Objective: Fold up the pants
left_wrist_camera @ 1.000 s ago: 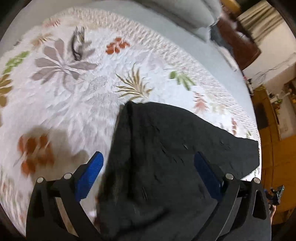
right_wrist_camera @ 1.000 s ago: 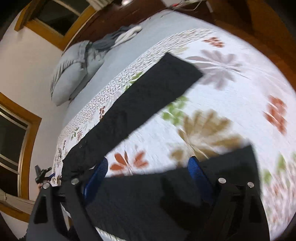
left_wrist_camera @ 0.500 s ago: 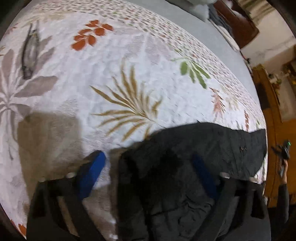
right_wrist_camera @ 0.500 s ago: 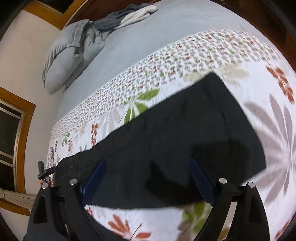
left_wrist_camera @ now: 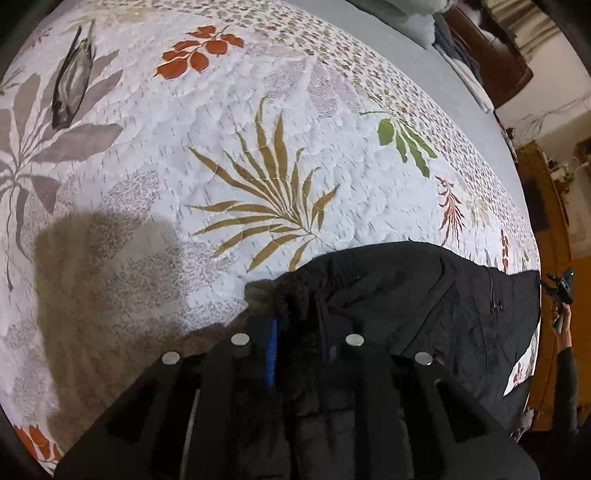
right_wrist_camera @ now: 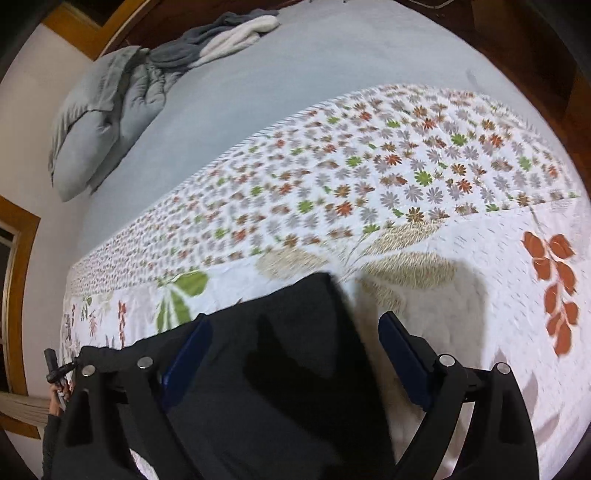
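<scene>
Black pants (left_wrist_camera: 424,295) lie on a floral quilt (left_wrist_camera: 240,155) on a bed. In the left wrist view my left gripper (left_wrist_camera: 297,332) is shut on a bunched corner of the pants, at their waist end, with dark cloth pinched between the blue pads. In the right wrist view a flat end of the pants (right_wrist_camera: 280,354) lies between the fingers of my right gripper (right_wrist_camera: 291,354). Its jaws stand wide open over the cloth, and its blue pads (right_wrist_camera: 402,354) are apart from it.
The quilt (right_wrist_camera: 406,166) covers the near part of the bed, with a grey-blue sheet (right_wrist_camera: 295,74) beyond. A grey pillow (right_wrist_camera: 96,122) and a heap of grey and white cloth (right_wrist_camera: 229,33) lie at the head end. Wooden furniture (left_wrist_camera: 546,206) stands beside the bed.
My left gripper has closed on the corner of the pants. My right gripper has moved forward along the pants to their end and stays open.
</scene>
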The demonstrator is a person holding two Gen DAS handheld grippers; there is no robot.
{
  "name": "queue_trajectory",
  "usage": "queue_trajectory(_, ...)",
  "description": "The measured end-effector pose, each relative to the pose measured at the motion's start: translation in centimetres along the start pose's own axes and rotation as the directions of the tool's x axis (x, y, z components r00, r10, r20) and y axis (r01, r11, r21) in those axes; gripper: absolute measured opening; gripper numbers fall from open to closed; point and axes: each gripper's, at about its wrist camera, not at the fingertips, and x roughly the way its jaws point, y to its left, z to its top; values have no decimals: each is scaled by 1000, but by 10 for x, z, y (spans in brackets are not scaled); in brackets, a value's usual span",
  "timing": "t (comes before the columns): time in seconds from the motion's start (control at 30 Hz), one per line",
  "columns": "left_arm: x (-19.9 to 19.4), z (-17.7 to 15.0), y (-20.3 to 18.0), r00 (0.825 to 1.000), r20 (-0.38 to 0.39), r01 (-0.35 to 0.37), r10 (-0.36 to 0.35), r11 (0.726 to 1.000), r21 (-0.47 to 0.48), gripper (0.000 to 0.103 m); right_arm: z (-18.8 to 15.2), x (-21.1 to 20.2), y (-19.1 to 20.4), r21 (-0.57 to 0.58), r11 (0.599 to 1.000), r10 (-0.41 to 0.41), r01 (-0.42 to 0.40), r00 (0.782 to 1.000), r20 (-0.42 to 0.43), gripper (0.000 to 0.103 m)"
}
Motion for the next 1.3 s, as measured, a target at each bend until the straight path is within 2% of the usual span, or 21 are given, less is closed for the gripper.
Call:
queue_trajectory(0.17, 0, 0, 1, 1000, 12, -28, 28, 999, -28, 22, -4, 30, -5, -27, 999, 22, -24, 998, -65, 95)
queue_trajectory(0.23, 2, 0, -2, 999, 22, -49, 50, 998, -30, 21, -7, 33, 0, -59, 998, 16, -19, 998, -65, 90)
queue_trajectory(0.27, 2, -1, -5, 998, 27, -63, 64, 998, -21, 20, -8, 31, 1, -56, 998, 24, -28, 998, -62, 66)
queue_trajectory(0.3, 2, -2, -9, 996, 36, -85, 86, 996, -10, 19, -8, 30, 2, -52, 998, 30, -34, 997, -65, 37)
queue_trajectory(0.33, 2, -2, -13, 994, 43, -103, 103, 995, -4, 17, -8, 26, 1, -47, 999, 24, -27, 998, -64, 20)
queue_trajectory(0.37, 1, -3, -14, 992, 48, -118, 118, 993, -3, 17, -10, 21, 1, -47, 998, 35, -37, 998, -60, 13)
queue_trajectory(0.57, -11, -2, -24, 978, 73, -193, 194, 981, -21, 14, -25, -23, 11, -77, 997, -3, 7, 999, 49, 9)
queue_trajectory(0.73, -41, 0, -39, 974, 103, -201, 201, 980, -8, 14, -39, -64, 31, -87, 995, -31, 40, 994, 106, 9)
queue_trajectory(1.0, -113, -20, -67, 970, 197, -150, 140, 988, 35, 13, -88, -140, 42, -82, 994, -49, 65, 981, 186, 8)
queue_trajectory(1.3, -188, -75, -86, 959, 276, -80, 56, 994, 79, 13, -187, -222, 46, -93, 989, -84, 111, 961, 262, 8)
